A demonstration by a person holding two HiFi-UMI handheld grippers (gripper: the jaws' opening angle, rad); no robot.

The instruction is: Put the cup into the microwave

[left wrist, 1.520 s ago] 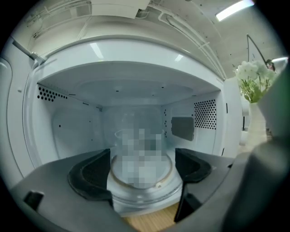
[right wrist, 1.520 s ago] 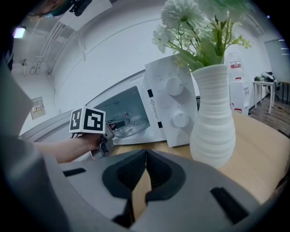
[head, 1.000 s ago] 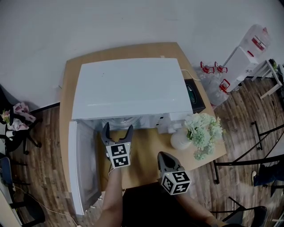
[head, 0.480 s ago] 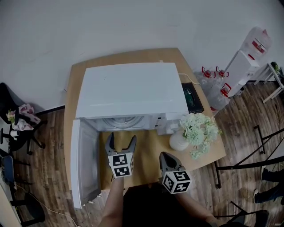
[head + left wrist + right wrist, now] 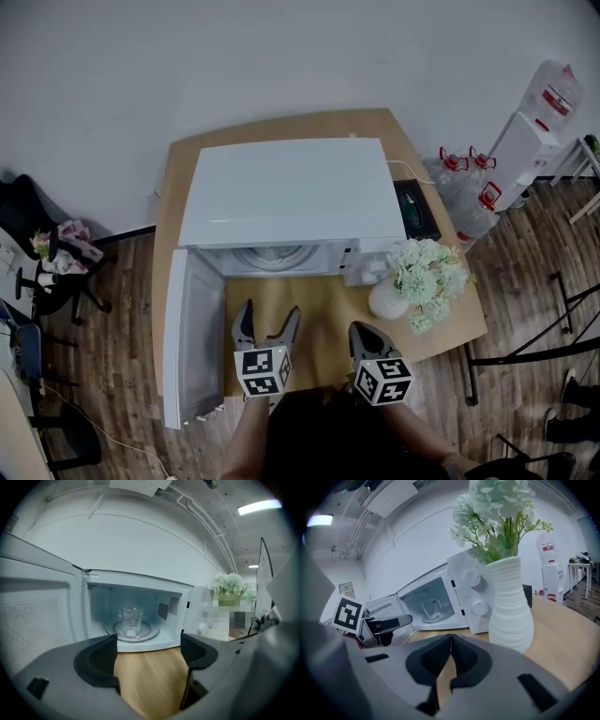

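Observation:
A clear glass cup (image 5: 131, 620) stands upright on the turntable inside the white microwave (image 5: 291, 192); it also shows in the right gripper view, cup (image 5: 431, 607). The microwave door (image 5: 192, 342) hangs wide open to the left. My left gripper (image 5: 266, 321) is open and empty over the wooden table (image 5: 323, 309), a short way in front of the cavity; its jaws frame the opening, left gripper (image 5: 150, 651). My right gripper (image 5: 363, 332) is shut on nothing, near the table's front edge, right gripper (image 5: 450, 639).
A white ribbed vase (image 5: 386, 298) of pale flowers stands right of the microwave's front, close to my right gripper, vase (image 5: 508, 606). A black box (image 5: 415, 208) lies at the table's right edge. Water dispenser (image 5: 539, 112) and bottles stand on the floor beyond.
Both grippers have drawn back from the microwave mouth toward the table's front edge. The left gripper stays open and empty; the cup stays inside.

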